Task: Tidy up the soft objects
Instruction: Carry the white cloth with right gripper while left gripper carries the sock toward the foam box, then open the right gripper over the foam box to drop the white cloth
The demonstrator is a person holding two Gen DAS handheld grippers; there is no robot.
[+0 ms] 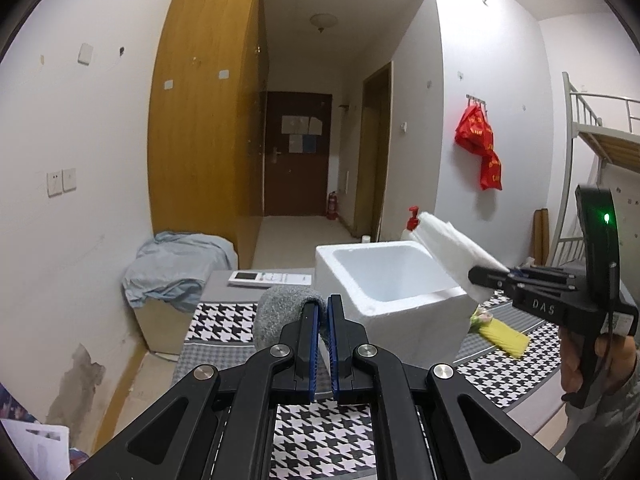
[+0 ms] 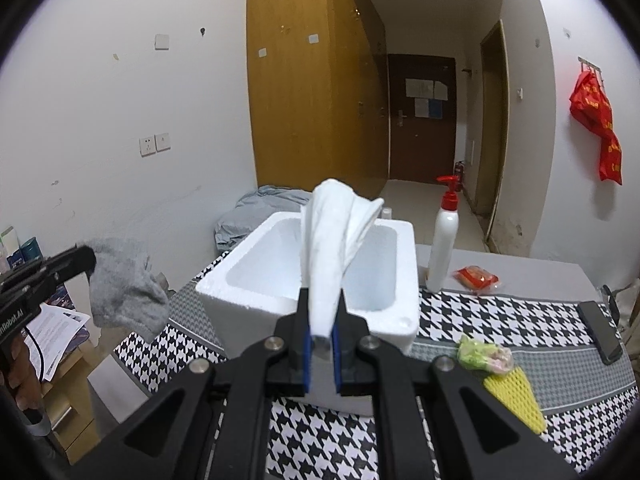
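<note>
Left tool [image 1: 323, 312] pinches grey cloth [image 1: 280, 312]; right tool [image 2: 322, 320] clamps white cloth [image 2: 332, 240], seemingly above foam box [image 2: 240, 292].

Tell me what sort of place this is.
Probably a dormitory room: a metal bunk bed by the wall, a tall wooden wardrobe, and an entry door down a short hallway, with a fire extinguisher beside it.

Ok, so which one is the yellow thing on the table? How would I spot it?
Find the white foam box on the checked tablecloth. Just to its right, near the front, the yellow mesh sleeve lies flat beside a crumpled green-and-pink wad. It is the only bright yellow netted thing there; the bottle and red packet sit farther back.
</note>
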